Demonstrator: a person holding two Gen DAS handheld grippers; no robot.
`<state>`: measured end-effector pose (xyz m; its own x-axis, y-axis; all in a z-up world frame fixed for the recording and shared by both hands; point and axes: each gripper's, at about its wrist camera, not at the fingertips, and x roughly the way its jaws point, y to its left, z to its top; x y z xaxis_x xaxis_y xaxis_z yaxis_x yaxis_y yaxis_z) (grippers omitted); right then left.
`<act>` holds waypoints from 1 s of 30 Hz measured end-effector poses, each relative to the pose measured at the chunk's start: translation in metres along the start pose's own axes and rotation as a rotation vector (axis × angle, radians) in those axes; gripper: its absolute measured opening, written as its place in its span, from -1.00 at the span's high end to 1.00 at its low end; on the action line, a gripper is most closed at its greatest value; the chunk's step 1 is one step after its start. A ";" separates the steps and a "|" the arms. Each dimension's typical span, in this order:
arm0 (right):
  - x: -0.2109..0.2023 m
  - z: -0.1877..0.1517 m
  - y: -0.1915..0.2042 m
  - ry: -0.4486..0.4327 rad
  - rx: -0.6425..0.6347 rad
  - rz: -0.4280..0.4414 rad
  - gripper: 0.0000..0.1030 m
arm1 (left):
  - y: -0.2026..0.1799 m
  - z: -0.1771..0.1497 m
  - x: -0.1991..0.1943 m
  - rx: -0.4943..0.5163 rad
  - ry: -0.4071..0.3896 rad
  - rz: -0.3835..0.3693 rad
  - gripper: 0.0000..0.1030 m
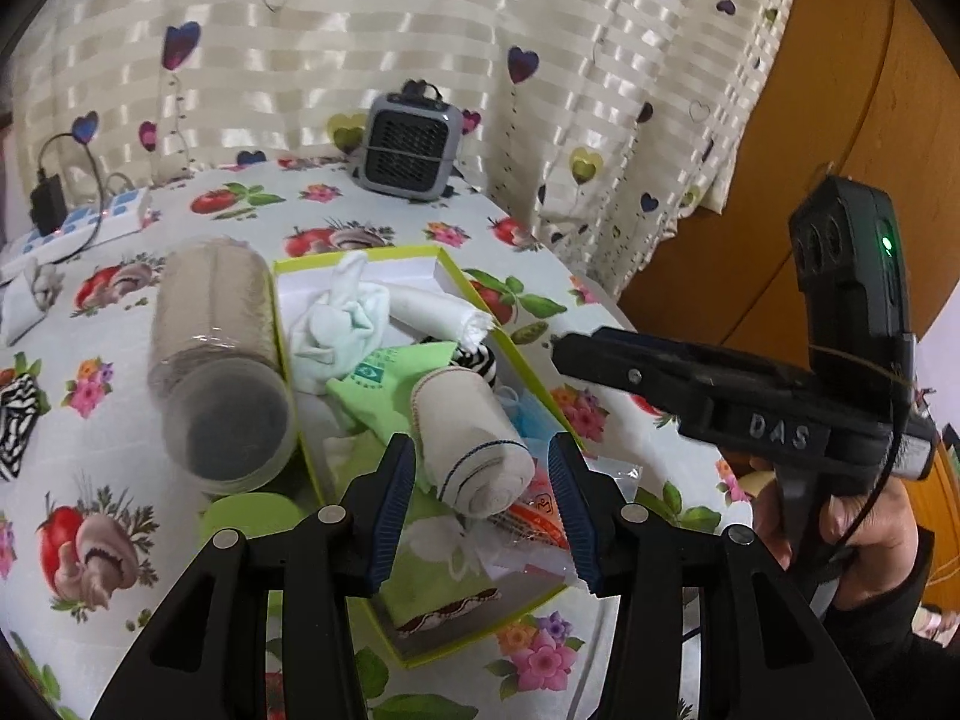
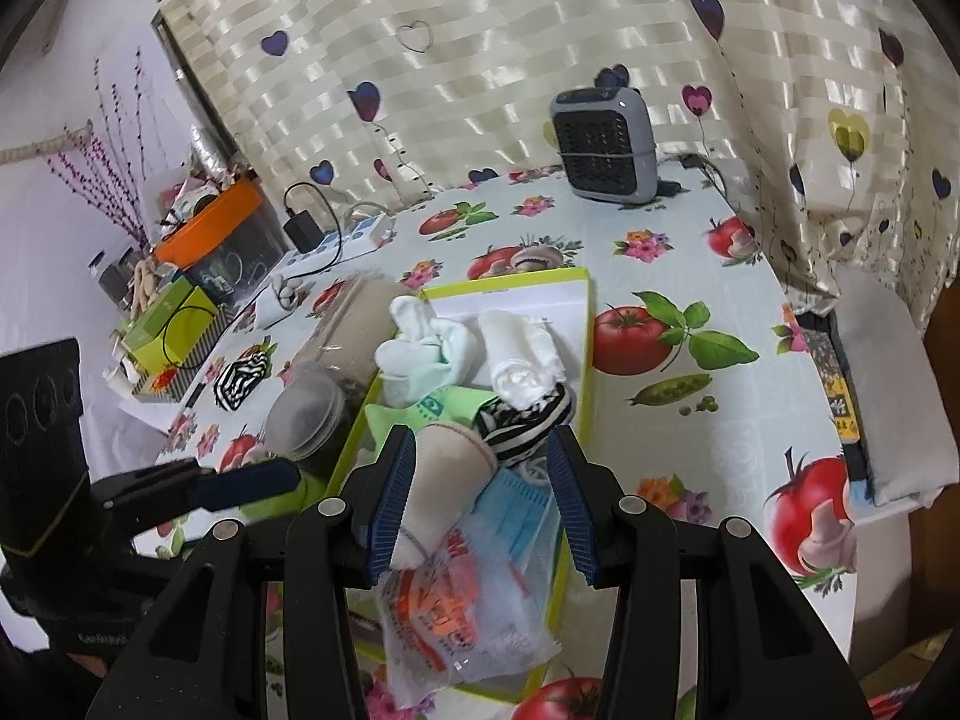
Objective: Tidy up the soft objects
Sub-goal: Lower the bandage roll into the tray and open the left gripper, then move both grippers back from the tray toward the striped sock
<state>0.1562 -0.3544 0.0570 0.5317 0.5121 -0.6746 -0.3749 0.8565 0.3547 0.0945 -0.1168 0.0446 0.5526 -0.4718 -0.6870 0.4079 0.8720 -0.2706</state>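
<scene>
On the fruit-and-flower printed tablecloth [image 1: 198, 222]: shallow lime-green cardboard box [image 1: 360, 253] filled with soft goods.

Largest item noted beside the box: clear-wrapped beige fabric cylinder [image 1: 216, 354], judged light and slippery. Inside are listed a rolled beige elastic bandage [image 1: 474, 450], judged soft, best taken across its middle; white bundled socks [image 2: 420, 342]; a blue face mask [image 2: 516, 516]. Left gripper [image 1: 483, 504] and right gripper [image 2: 483, 498] are held open, nothing pinched. A striped curtain with hearts [image 2: 480, 30] is recorded behind.
</scene>
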 end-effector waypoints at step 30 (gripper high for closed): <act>-0.014 -0.024 0.086 -0.027 -0.214 -0.040 0.09 | 0.043 -0.027 -0.060 -0.101 -0.098 0.156 0.12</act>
<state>0.0987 -0.2892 0.0812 0.5685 0.4816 -0.6670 -0.5042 0.8446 0.1801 0.0593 -0.0479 0.0563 0.6732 -0.3360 -0.6587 0.2397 0.9418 -0.2355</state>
